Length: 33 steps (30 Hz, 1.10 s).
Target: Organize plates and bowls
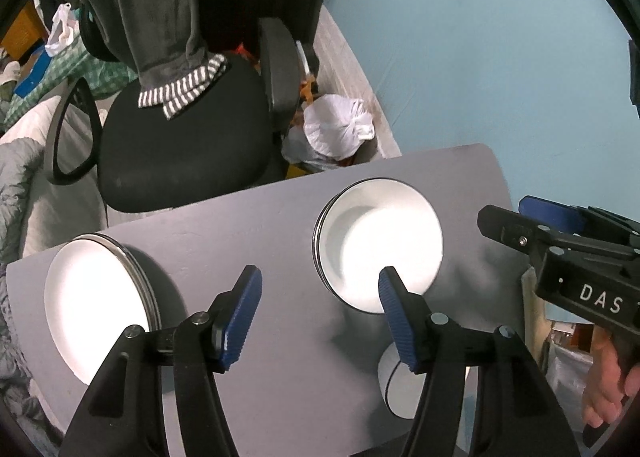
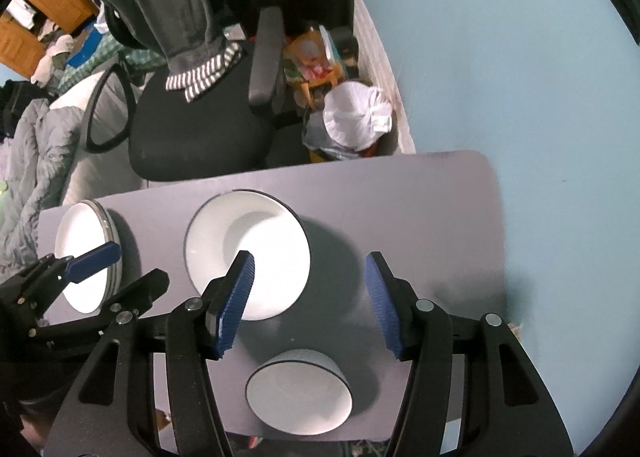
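On the grey table [image 1: 240,225] [image 2: 420,209] a stack of white plates [image 1: 96,297] [image 2: 76,229] lies at the left. A large white bowl [image 1: 380,241] [image 2: 216,241] with a dark rim sits in the middle, seemingly on top of others. A smaller white bowl [image 1: 396,385] [image 2: 298,393] stands at the near edge. My left gripper [image 1: 319,273] [image 2: 140,263] hangs open above the table between plates and large bowl, holding nothing. My right gripper [image 2: 309,257] [image 1: 506,211] is open too, above the large bowl's right rim, with nothing held.
Behind the table stands a black office chair [image 1: 180,137] [image 2: 200,129] with a grey garment draped over it. A white bag [image 1: 336,125] [image 2: 356,117] lies on the floor by the blue wall. Grey bedding [image 2: 36,161] is at the left. A hand [image 1: 608,377] holds the right gripper.
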Tool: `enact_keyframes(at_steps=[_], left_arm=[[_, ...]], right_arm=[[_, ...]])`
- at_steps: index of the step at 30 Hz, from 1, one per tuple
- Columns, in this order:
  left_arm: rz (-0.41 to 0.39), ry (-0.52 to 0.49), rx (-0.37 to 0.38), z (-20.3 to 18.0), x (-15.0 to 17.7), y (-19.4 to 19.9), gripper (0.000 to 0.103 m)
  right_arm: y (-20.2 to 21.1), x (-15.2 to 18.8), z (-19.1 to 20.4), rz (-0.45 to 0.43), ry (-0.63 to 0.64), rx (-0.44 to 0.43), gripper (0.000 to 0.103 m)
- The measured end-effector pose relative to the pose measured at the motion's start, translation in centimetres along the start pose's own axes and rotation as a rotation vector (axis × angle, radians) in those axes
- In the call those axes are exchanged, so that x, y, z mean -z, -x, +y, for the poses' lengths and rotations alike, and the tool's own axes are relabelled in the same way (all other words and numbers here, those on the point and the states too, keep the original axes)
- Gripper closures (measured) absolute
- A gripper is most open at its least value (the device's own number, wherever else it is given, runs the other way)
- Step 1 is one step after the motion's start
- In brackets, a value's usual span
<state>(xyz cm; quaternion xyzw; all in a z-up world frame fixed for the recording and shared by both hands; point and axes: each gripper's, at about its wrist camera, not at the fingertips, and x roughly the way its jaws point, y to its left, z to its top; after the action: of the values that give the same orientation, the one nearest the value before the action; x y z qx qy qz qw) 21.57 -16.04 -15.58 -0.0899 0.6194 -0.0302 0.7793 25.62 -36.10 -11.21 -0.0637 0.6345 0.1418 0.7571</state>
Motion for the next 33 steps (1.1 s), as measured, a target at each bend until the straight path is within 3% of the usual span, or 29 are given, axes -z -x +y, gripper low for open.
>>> enact_keyframes(at_steps=[15,33], left_arm=[[-0.116,-0.059,0.007,-0.3,3.1,5.8,0.03],[-0.17,-0.19,0.059,-2.9,6.5,9.7,0.025]], right_arm=[[5.3,2.4,1.8,-0.112,0.0,0.034,0.044],[9.1,7.1,1.5,-0.169,-0.112,0.043,0.043]])
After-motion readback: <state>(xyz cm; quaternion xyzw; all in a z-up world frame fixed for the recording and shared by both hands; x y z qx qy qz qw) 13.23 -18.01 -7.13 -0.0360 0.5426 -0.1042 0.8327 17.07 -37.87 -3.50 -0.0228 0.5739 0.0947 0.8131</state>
